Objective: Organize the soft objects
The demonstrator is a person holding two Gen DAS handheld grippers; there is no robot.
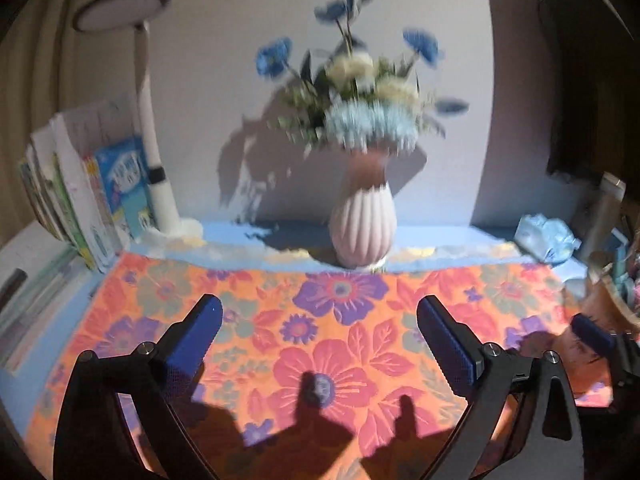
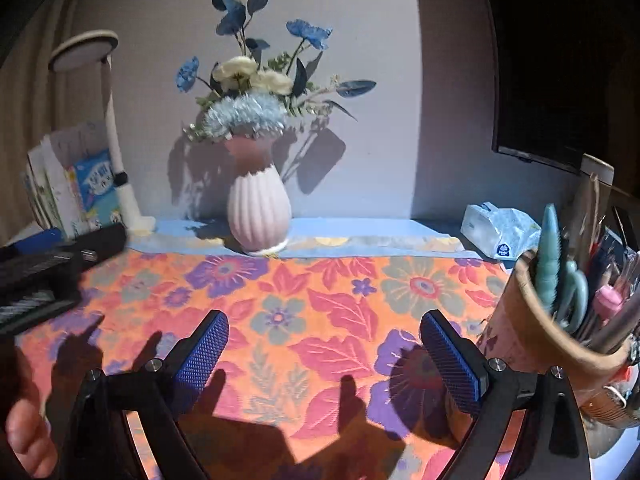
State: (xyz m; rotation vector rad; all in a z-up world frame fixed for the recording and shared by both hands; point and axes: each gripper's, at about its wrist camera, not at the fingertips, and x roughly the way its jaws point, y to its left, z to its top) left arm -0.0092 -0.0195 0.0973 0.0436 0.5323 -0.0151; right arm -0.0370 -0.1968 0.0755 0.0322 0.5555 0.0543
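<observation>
Orange floral cloth, one ribbed vase, two open hand-held grippers.

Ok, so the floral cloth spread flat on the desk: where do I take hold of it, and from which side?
Take the floral cloth by its near edge, coming in low from the front. It lies flat, so only an edge offers anything to pinch, and the vase and the utensil cup crowd the far and right sides. Both the left gripper and the right gripper are open and empty above it.
</observation>
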